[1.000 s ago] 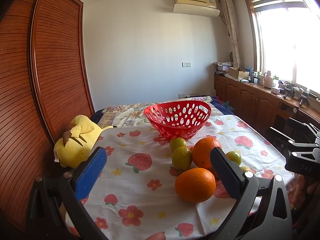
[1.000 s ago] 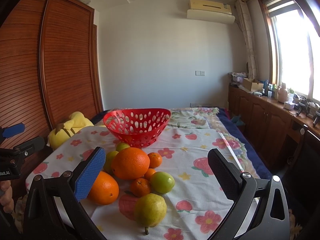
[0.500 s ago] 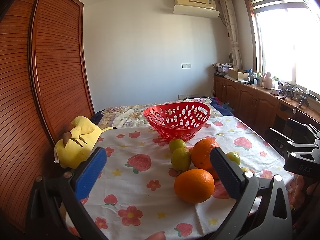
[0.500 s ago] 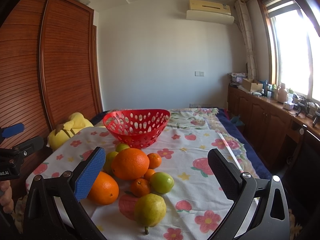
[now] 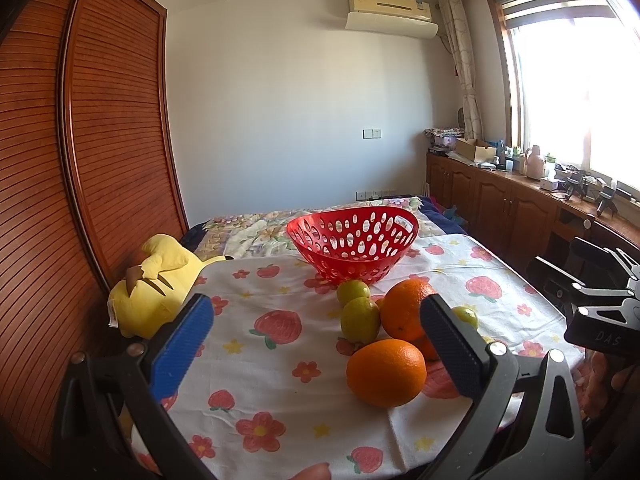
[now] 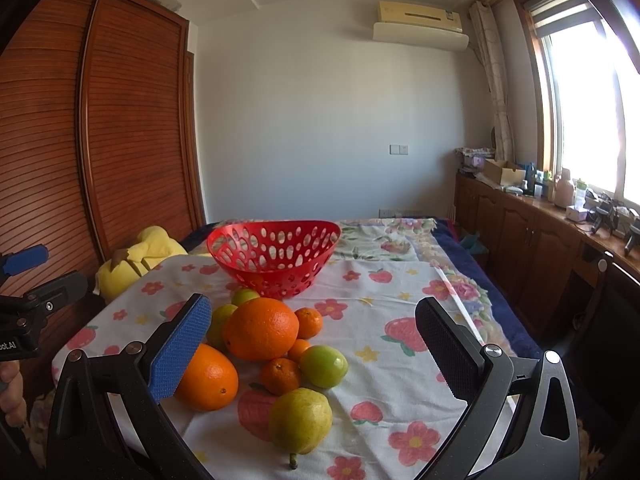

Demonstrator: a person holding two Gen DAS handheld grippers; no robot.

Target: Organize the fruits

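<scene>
Almost nothing has shifted since a second ago: both views sit a touch lower. Left gripper [image 5: 316,344] and right gripper [image 6: 312,340] hang wide apart, holding nothing. Every fruit, from nearest orange [image 5: 386,372] to pear [image 6: 300,420], lies clustered just before the red basket [image 6: 274,256], which looks unfilled; all sorting remains.

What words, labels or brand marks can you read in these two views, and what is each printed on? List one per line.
"DAS": on the body of the right tongs, seen from the left wrist view.
"ot.AI": on the body of the left tongs, seen from the right wrist view; its start is cut off by the picture edge.
Air conditioner: a small sticker, too small to read.
Bottles on the counter: labels too blurred to read.
</scene>
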